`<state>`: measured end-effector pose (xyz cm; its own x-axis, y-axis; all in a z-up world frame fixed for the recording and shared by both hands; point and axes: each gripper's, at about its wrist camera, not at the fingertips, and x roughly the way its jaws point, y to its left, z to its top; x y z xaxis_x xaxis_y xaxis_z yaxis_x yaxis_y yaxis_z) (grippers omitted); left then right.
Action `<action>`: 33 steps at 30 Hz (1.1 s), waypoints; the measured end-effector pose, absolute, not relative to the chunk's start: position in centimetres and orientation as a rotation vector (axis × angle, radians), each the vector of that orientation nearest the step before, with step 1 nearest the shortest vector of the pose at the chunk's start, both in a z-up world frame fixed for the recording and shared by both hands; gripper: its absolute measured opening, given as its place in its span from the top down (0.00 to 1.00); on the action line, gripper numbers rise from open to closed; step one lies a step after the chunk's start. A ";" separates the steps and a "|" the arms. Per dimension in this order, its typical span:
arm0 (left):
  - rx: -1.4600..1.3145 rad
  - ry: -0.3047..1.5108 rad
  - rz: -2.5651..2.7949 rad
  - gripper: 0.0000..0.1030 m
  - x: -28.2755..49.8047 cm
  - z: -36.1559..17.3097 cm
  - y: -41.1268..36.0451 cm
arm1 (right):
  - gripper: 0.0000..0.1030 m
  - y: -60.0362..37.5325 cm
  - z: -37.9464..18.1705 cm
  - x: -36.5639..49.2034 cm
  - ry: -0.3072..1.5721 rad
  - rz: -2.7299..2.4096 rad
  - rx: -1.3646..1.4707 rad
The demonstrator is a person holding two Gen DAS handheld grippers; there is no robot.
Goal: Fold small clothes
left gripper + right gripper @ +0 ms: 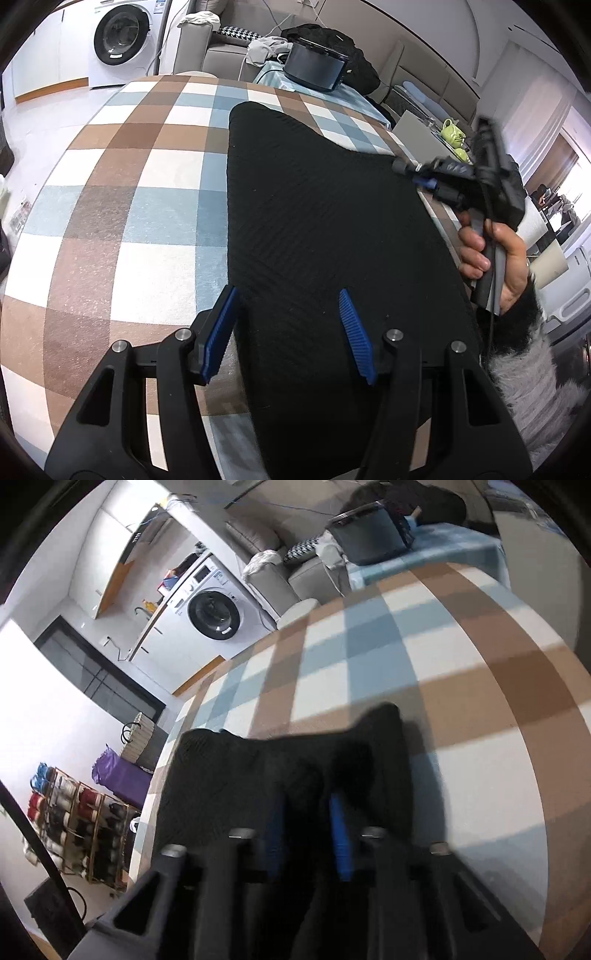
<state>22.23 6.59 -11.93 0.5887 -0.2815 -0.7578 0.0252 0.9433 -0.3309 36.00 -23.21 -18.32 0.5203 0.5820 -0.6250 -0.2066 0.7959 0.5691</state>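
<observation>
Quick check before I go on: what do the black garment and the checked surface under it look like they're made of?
Black garment: looks like a ribbed knit, matte; fine diagonal ridges run across it, and it drapes softly. The fibre cannot be told.
Checked surface: seems a short-pile, plush fabric in brown, blue and white squares; a faint fuzzy sheen shows on the squares. Whether it is a blanket or a mat is unclear.

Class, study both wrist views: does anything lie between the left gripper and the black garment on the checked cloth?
Nothing visible does. The left gripper hangs open directly over the black garment, with only air between. The right gripper already pinches its edge.
</observation>
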 end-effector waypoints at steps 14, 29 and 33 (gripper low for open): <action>-0.303 0.928 -0.174 0.48 22.2 -12.2 6.8 | 0.68 -24.0 -19.1 30.1 1.021 0.576 0.482; -0.283 0.908 -0.180 0.48 21.4 -11.4 6.0 | 0.90 -22.0 -17.0 23.5 0.909 0.685 0.459; -0.285 0.910 -0.178 0.48 21.4 -11.4 6.2 | 0.91 -23.3 -14.4 21.8 0.828 0.662 0.397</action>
<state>21.39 6.19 -11.36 0.6029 -0.2715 -0.7502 0.0317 0.9477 -0.3175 21.77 -23.32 -14.43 0.4955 0.6770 -0.5442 -0.3818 0.7325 0.5636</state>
